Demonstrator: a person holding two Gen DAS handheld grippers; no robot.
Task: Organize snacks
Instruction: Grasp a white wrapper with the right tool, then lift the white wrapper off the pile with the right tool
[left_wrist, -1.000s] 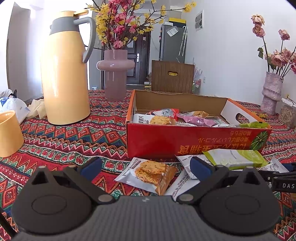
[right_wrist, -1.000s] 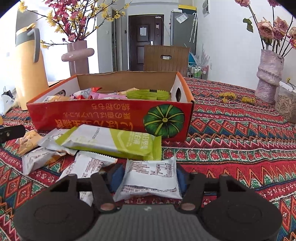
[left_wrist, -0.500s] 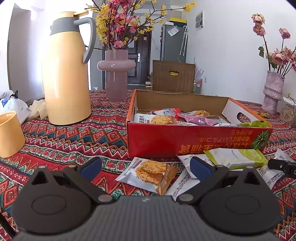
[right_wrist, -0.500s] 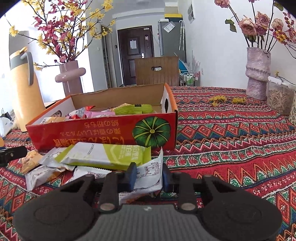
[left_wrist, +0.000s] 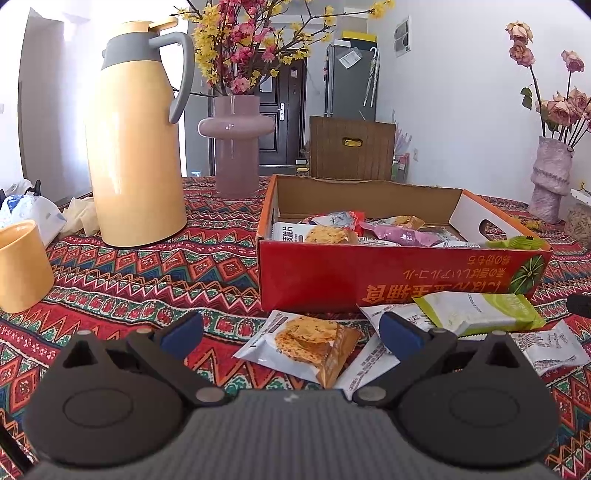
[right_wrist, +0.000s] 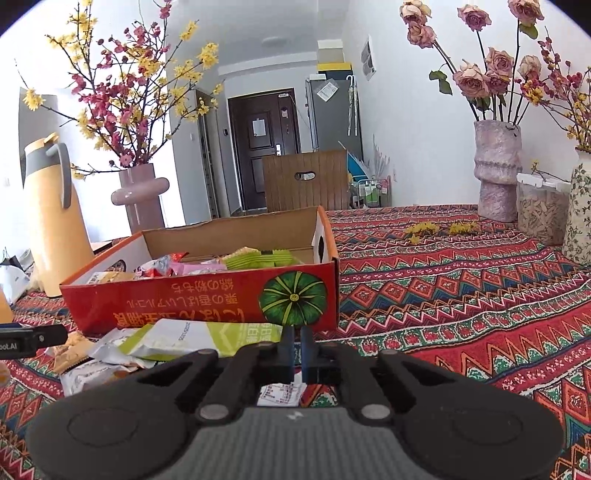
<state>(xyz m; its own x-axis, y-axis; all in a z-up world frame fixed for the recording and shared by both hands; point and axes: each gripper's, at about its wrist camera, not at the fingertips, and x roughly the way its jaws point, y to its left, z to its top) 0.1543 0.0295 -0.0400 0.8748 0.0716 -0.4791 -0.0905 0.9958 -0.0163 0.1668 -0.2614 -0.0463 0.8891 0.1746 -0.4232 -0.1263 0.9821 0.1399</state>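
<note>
Snack packets (left_wrist: 306, 341), crinkled foil and flat, are strewn on the woven zigzag desk (left_wrist: 147, 266) before a red cardboard box (left_wrist: 388, 277). The left gripper (left_wrist: 291, 330) is held wide open. The right gripper (right_wrist: 297, 341) is clamped on a white packet (right_wrist: 280, 395).

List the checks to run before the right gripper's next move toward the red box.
1. Right gripper shut: ok.
2. White packet actually pinched: cannot tell; only a scrap shows below the fingers.
3. Red box open on top, room inside: ok.
4. Green packet clear of the right gripper: ok; it lies flat beside it, in front of the box.
5. Left gripper open, holding nothing: ok.
</note>
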